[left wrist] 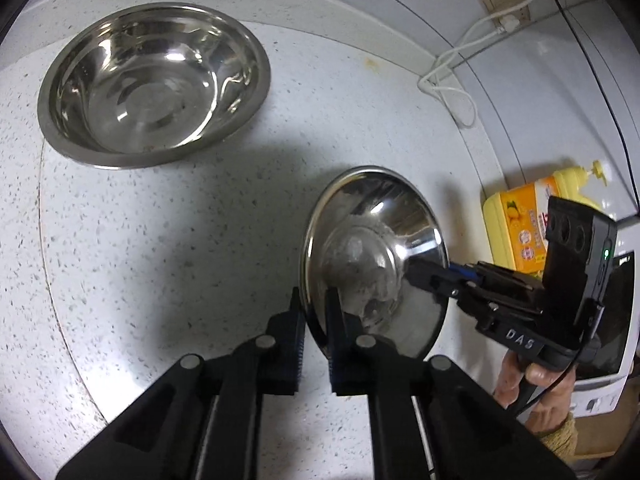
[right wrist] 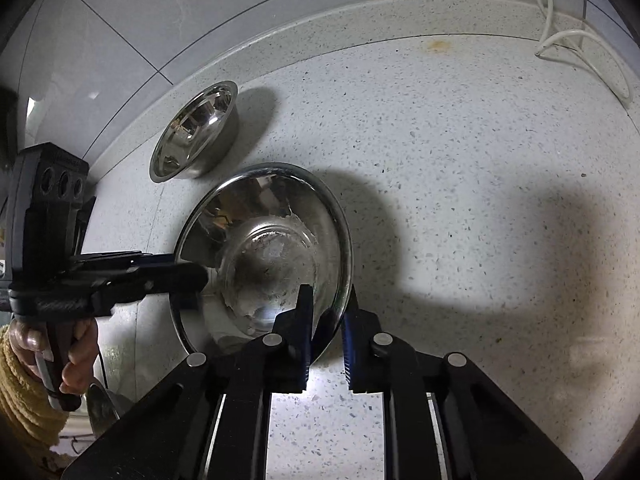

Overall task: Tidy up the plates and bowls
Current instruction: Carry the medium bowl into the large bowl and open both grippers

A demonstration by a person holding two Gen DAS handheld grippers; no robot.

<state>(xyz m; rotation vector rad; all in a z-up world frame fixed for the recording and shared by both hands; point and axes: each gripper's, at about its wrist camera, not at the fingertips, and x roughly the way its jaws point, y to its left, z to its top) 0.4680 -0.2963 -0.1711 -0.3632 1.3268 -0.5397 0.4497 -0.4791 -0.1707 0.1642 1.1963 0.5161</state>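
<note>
The smaller steel bowl [left wrist: 376, 260] sits between the two grippers, pinched at opposite points of its rim: the left gripper [left wrist: 314, 312] has its fingers closed on the near-left edge, one pad inside and one outside, and the right gripper [right wrist: 326, 304] is clamped the same way on the edge nearest it, so neither hand is nearer than the other and the bowl hangs across the line between them. It is round, with no long axis to speak of, and is tipped so its hollow faces the cameras; whether its far edge touches the speckled countertop [left wrist: 200, 240] is hard to tell. The larger steel bowl [left wrist: 154, 84] stands upright and apart, up and to the left toward the wall. The held bowl is polished, with a dull, smeared patch on its flat bottom.
</note>
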